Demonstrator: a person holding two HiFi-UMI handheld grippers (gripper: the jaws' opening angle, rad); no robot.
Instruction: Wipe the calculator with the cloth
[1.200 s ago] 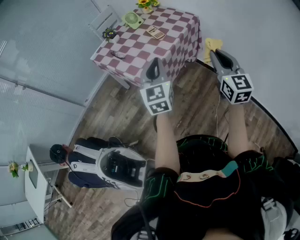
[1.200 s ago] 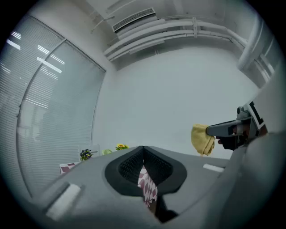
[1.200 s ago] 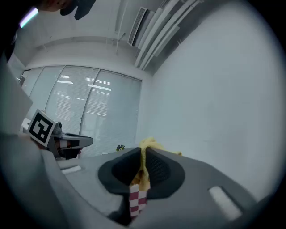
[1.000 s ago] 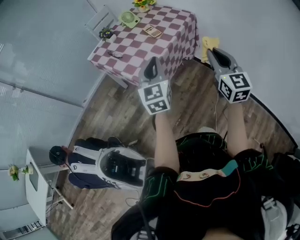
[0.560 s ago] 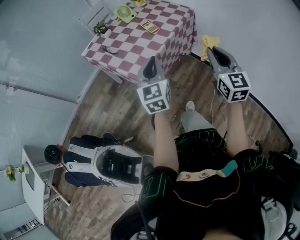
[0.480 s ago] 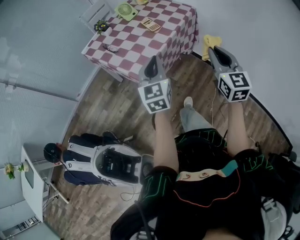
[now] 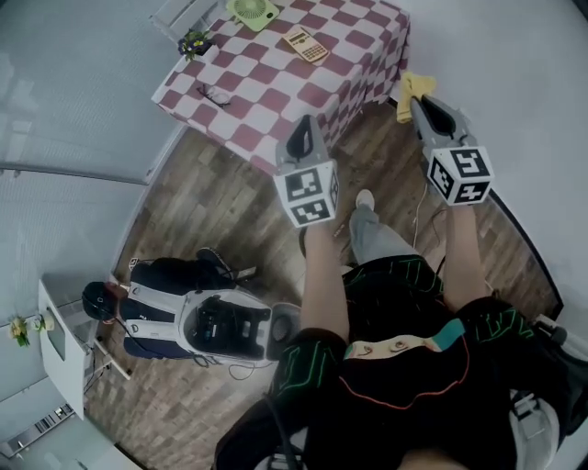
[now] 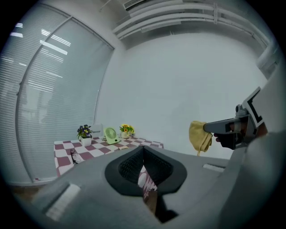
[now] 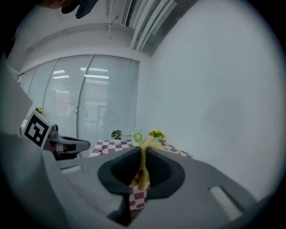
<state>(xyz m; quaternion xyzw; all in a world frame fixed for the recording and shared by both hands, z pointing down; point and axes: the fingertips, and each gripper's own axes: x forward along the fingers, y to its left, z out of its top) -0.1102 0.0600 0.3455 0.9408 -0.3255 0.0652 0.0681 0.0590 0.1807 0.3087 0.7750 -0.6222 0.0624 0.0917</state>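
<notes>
The tan calculator (image 7: 306, 44) lies on the red-and-white checkered table (image 7: 276, 92) at the top of the head view. Both grippers hang in the air short of the table. My left gripper (image 7: 302, 130) is over the table's near corner, jaws shut with nothing between them (image 8: 143, 154). My right gripper (image 7: 421, 103) is out past the table's right side, shut on the yellow cloth (image 7: 412, 91). That cloth (image 9: 144, 172) dangles between its jaws. In the left gripper view the cloth (image 8: 199, 136) shows hanging from the right gripper (image 8: 223, 126).
On the table stand a green fan (image 7: 252, 11), a small potted plant (image 7: 194, 43) and a pair of glasses (image 7: 218, 95). A person in a dark cap (image 7: 99, 299) is low on the wood floor beside an open bag (image 7: 220, 326). A white cabinet (image 7: 55, 341) stands at left.
The table has slid lower and larger in the head view as I step toward it. Both grippers hold their pose, and the cloth stays in the right one.
</notes>
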